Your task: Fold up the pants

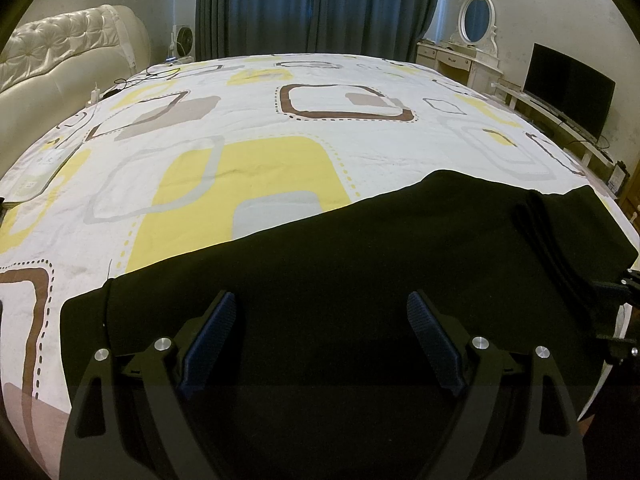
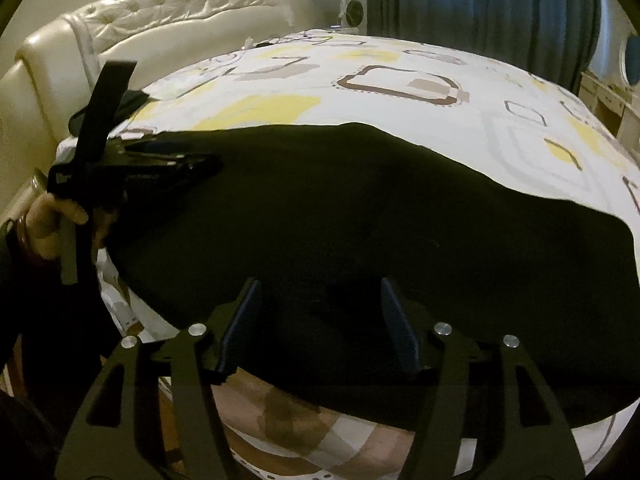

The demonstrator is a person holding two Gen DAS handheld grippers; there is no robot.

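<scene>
Black pants (image 1: pixel 360 248) lie flat across the near side of a bed with a white, yellow and brown patterned cover (image 1: pixel 280 120). My left gripper (image 1: pixel 320 298) stands open just over the pants near their left end, with only flat cloth under the wide gap. In the right wrist view the pants (image 2: pixel 320 200) spread over the cover (image 2: pixel 400 92), and my right gripper (image 2: pixel 319 284) is open above their near edge, pads apart and gripping nothing. The left gripper (image 2: pixel 192 164) shows there at the left, held by a hand (image 2: pixel 52 220). The right gripper's tip (image 1: pixel 616 288) peeks in at the left view's right edge.
A cream padded headboard (image 1: pixel 60 52) runs along the left. Cables (image 1: pixel 132 80) lie at the bed's far left corner beside a small fan (image 1: pixel 184 42). Dark curtains (image 1: pixel 320 4) hang behind; a dressing table (image 1: pixel 460 60) and a television (image 1: pixel 568 84) stand at the right.
</scene>
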